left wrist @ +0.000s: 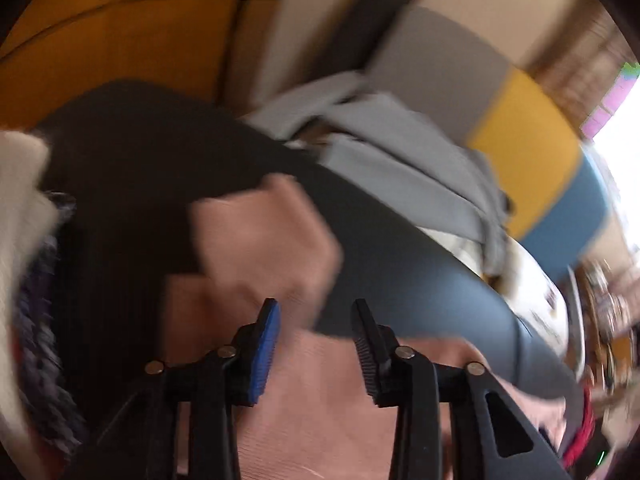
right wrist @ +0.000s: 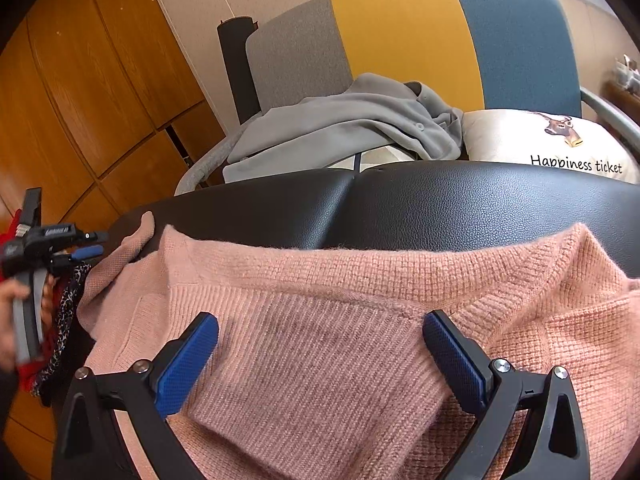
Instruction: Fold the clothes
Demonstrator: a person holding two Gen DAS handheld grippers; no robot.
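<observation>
A pink knit sweater (right wrist: pixel 320 376) lies spread on a black leather surface (right wrist: pixel 440 200), with one sleeve (right wrist: pixel 132 244) reaching toward the surface's left end. My right gripper (right wrist: pixel 320 320) hovers over the sweater's middle, jaws wide open with nothing between the blue pads. In the right wrist view my left gripper (right wrist: pixel 94 244) sits off the left end of the surface, held by a hand (right wrist: pixel 12 320). The left wrist view is blurred: the left gripper (left wrist: pixel 316 308) has its jaws apart above the pink sweater (left wrist: pixel 264 248), gripping nothing.
A grey garment (right wrist: pixel 340 128) lies heaped on a grey, yellow and blue chair (right wrist: pixel 400 32) behind the surface, beside a printed cushion (right wrist: pixel 540 140). Wooden cabinets (right wrist: pixel 100 80) stand at the left. Dark patterned cloth (right wrist: pixel 68 308) and red cloth hang at the left end.
</observation>
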